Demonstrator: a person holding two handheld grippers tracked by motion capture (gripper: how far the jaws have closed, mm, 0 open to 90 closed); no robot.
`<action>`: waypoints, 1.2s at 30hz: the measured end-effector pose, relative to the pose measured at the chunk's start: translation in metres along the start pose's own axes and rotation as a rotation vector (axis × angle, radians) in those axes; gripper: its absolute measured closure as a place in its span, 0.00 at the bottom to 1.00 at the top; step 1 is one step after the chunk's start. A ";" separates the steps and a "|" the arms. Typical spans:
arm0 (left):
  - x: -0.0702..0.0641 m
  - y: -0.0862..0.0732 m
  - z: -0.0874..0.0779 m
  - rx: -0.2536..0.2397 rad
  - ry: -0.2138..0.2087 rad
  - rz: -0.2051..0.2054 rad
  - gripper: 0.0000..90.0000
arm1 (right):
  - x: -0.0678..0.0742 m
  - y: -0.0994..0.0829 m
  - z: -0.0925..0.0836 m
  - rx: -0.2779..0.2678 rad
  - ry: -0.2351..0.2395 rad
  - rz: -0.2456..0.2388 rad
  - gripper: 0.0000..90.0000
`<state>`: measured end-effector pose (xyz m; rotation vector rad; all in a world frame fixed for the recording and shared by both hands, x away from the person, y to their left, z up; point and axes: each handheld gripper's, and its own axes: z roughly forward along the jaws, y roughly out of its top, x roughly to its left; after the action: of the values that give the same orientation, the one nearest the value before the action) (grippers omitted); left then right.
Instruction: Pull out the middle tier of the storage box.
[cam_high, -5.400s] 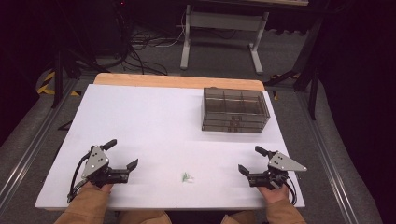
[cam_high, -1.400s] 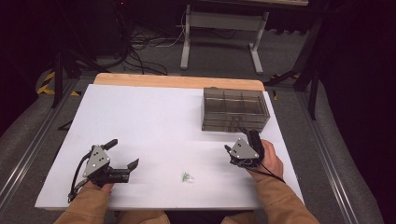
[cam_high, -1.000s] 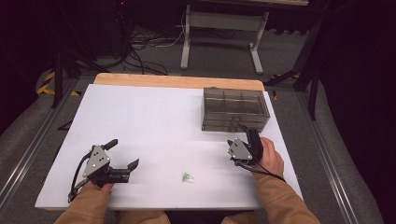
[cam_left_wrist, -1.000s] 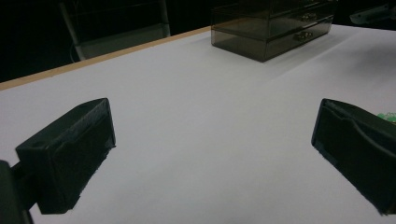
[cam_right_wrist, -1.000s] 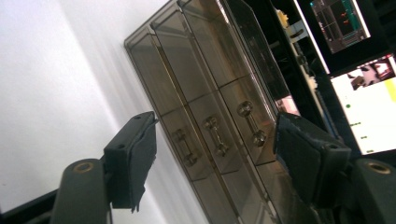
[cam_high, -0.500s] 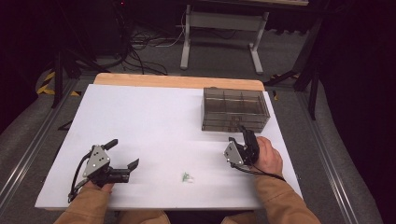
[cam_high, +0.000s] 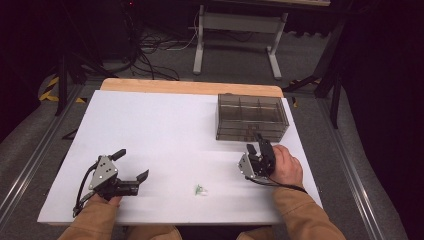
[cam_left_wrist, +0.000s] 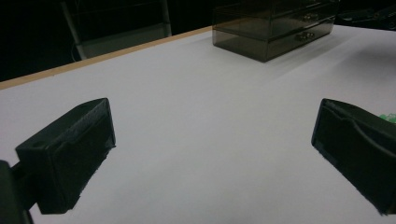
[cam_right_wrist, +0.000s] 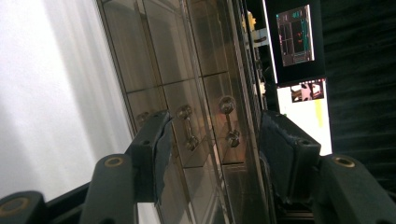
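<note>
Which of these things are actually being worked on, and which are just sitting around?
In use:
- drawer box, smoky clear plastic
- its handles, between the jaws of the right gripper, which have just been closing but do not touch yet

Lying about:
- small green bit on the table
- left gripper, open

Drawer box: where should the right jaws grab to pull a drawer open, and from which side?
Grip a drawer handle, one of the small bars on two knobs on the front of the smoked drawer box. Come straight at the front face, from the person's side, with the bar crossing between the jaws. The right gripper already faces that front, rolled on its side, jaws apart with the handles between them, nothing gripped.
</note>
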<state>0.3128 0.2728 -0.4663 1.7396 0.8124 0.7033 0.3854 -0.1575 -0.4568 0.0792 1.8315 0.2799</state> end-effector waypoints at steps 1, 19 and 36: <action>0.000 0.000 0.000 0.000 0.000 -0.001 0.01 | 0.000 0.000 0.000 0.005 -0.005 -0.008 0.51; 0.000 0.000 0.000 0.004 -0.002 0.002 0.01 | 0.009 0.001 0.007 0.040 -0.036 -0.112 0.55; -0.001 0.000 0.000 0.005 -0.005 0.002 0.01 | 0.019 0.001 0.015 0.069 -0.081 -0.200 0.59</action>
<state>0.3123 0.2722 -0.4662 1.7466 0.8094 0.6982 0.3944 -0.1510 -0.4781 -0.0442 1.7528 0.0719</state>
